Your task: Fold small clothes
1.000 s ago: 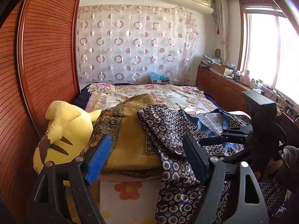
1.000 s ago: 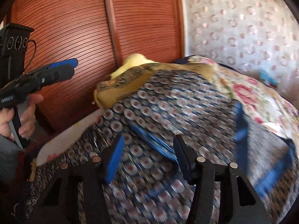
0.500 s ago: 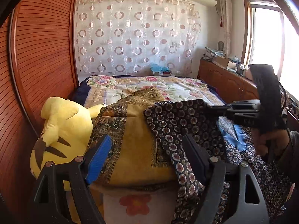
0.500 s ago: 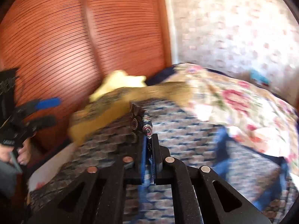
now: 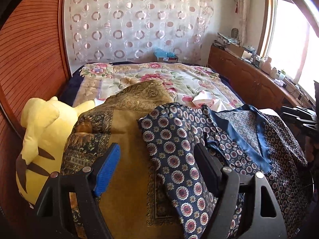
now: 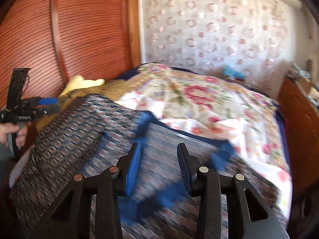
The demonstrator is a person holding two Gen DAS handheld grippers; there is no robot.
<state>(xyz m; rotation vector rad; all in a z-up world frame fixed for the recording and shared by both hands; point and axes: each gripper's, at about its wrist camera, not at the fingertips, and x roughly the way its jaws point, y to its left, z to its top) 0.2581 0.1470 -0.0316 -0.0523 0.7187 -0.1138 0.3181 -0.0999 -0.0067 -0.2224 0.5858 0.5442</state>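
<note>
A dark blue patterned garment with plain blue trim [image 5: 235, 139] lies spread on the near end of the bed, its left part draped over a mustard patterned cloth [image 5: 123, 131]. It shows blurred in the right wrist view [image 6: 103, 139]. My left gripper [image 5: 157, 165] is open and empty, above the seam between the two cloths. My right gripper [image 6: 158, 163] is open and empty, just above the garment. The right gripper also shows at the right edge of the left wrist view [image 5: 299, 115]. The left gripper shows at the left of the right wrist view [image 6: 39, 105].
A yellow plush toy [image 5: 43, 139] lies at the bed's left, against a slatted wooden wardrobe [image 5: 30, 59]. A floral bedspread [image 5: 159, 79] covers the bed beyond. A wooden cabinet [image 5: 249, 75] with clutter runs along the right under the window. A white cloth [image 5: 205, 99] lies on the bedspread.
My right gripper, shut on the garment's edge half a second ago, has let it go, opened and drawn back to the right. The garment now lies flat. The left gripper stayed open.
</note>
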